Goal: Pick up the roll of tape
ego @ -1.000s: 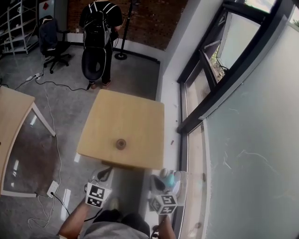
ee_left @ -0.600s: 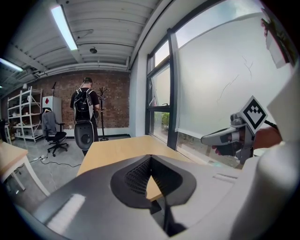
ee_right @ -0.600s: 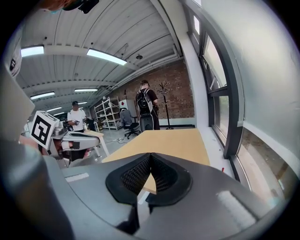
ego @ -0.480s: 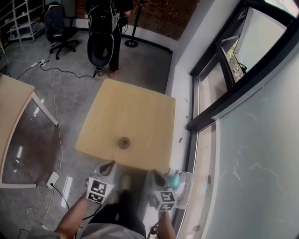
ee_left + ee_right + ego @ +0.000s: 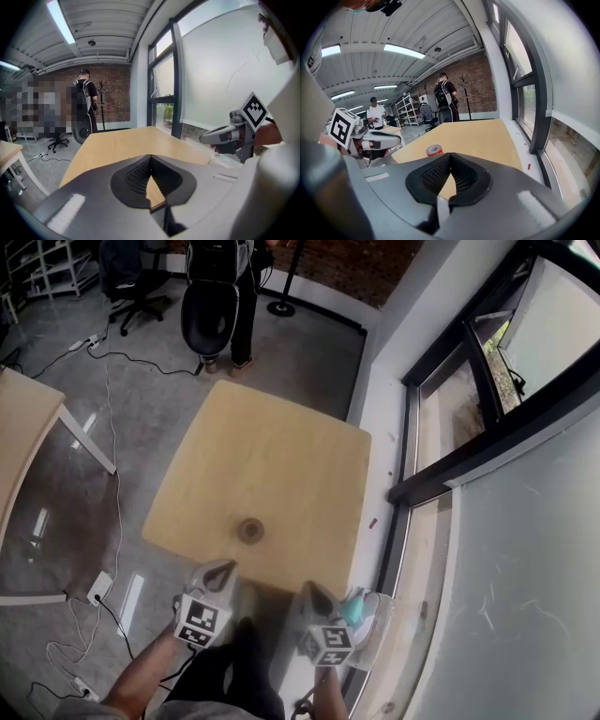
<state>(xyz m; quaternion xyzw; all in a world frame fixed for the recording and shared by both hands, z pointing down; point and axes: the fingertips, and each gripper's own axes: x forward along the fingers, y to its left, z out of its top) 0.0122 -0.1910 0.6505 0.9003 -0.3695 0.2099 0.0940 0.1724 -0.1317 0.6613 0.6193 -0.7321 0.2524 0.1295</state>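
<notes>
Left claw [image 5: 219, 567] and right claw [image 5: 310, 590] clenched, empty; roll of tape [image 5: 249, 530] on table [image 5: 281, 460] small, details indistinct.

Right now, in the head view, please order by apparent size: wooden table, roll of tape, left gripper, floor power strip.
1. wooden table
2. left gripper, enlarged by nearness to the camera
3. roll of tape and power strip: alike, unranked

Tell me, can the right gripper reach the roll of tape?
Probably yes: the roll of tape sits alone on the table, nothing between it and the right gripper, though its jaws are shut.
</notes>
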